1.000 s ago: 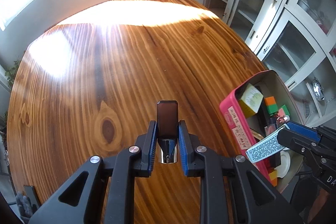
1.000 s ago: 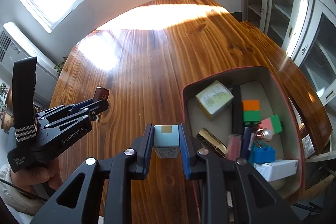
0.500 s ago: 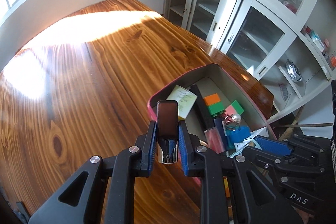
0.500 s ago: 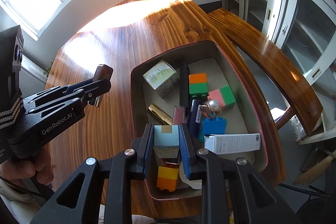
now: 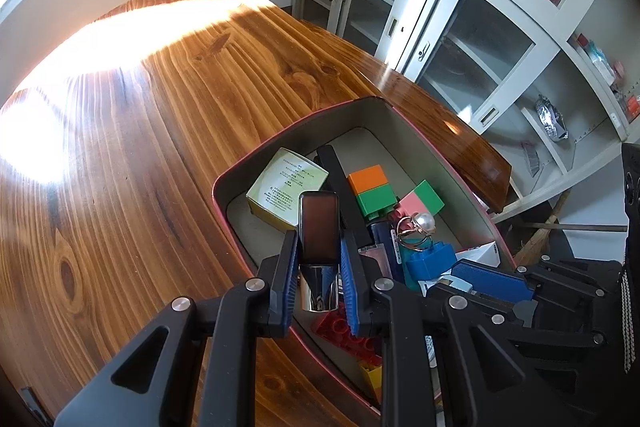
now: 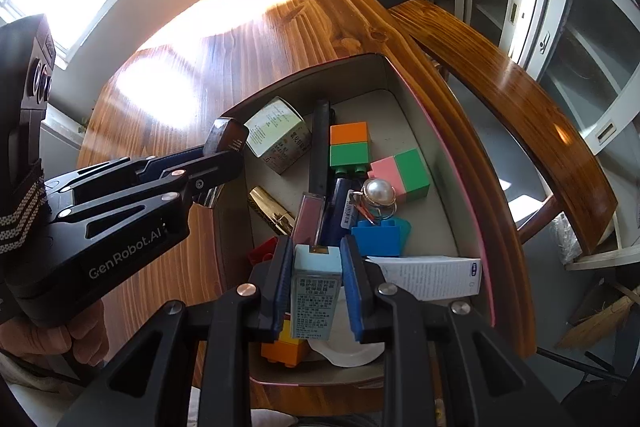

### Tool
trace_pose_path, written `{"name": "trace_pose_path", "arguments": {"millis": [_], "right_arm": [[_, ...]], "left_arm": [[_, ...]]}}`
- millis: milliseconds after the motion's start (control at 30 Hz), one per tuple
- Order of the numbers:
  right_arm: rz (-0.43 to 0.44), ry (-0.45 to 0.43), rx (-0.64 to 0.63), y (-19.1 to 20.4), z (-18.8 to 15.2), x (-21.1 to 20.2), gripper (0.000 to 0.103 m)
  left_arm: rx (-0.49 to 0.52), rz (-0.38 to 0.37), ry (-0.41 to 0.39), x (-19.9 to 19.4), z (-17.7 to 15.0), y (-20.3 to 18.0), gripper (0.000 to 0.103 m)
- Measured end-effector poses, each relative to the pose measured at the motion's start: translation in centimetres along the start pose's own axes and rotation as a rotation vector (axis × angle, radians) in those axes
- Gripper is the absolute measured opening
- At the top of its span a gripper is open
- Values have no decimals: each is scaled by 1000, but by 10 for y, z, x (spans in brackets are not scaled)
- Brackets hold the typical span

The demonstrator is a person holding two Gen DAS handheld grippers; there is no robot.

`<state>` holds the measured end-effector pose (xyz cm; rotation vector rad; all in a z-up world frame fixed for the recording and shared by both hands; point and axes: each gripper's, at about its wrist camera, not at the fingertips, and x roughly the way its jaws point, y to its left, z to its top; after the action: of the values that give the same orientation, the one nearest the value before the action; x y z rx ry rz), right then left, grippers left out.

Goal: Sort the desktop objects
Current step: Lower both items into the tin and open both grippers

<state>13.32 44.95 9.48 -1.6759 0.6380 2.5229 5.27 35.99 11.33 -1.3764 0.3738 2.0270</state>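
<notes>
My left gripper (image 5: 319, 255) is shut on a dark brown lipstick tube (image 5: 319, 227) with a chrome base and holds it over the left edge of the pink box (image 5: 256, 163); gripper and tube also show in the right wrist view (image 6: 224, 147). My right gripper (image 6: 318, 267) is shut on a small light-blue carton (image 6: 316, 291) above the near end of the box (image 6: 460, 163). The box holds a pale green carton (image 5: 286, 183), colored toy bricks (image 6: 348, 143), a pearl ring (image 6: 378, 193), a gold tube (image 6: 268, 207), a black bar and a white carton (image 6: 428, 277).
The box sits at the right end of a wooden table (image 5: 140, 127). A wooden bench (image 6: 520, 107) runs beside the table. White glass-door cabinets (image 5: 460, 27) stand behind it. Sunlight glares on the far tabletop.
Both grippers have moved right from the open tabletop to over the box, each still holding its item. The left gripper's tube now sits above the box's left rim.
</notes>
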Motion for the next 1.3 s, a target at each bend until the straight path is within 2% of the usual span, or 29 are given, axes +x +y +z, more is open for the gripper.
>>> {"name": "trace_pose_path", "arguments": {"millis": [1000, 1300], "right_arm": [[4, 2, 15, -10, -1, 1, 28], [19, -26, 27, -18, -4, -10, 42]], "left_arm": [[-3, 27, 17, 6, -4, -5, 22], [11, 20, 16, 6, -3, -11, 22]]}}
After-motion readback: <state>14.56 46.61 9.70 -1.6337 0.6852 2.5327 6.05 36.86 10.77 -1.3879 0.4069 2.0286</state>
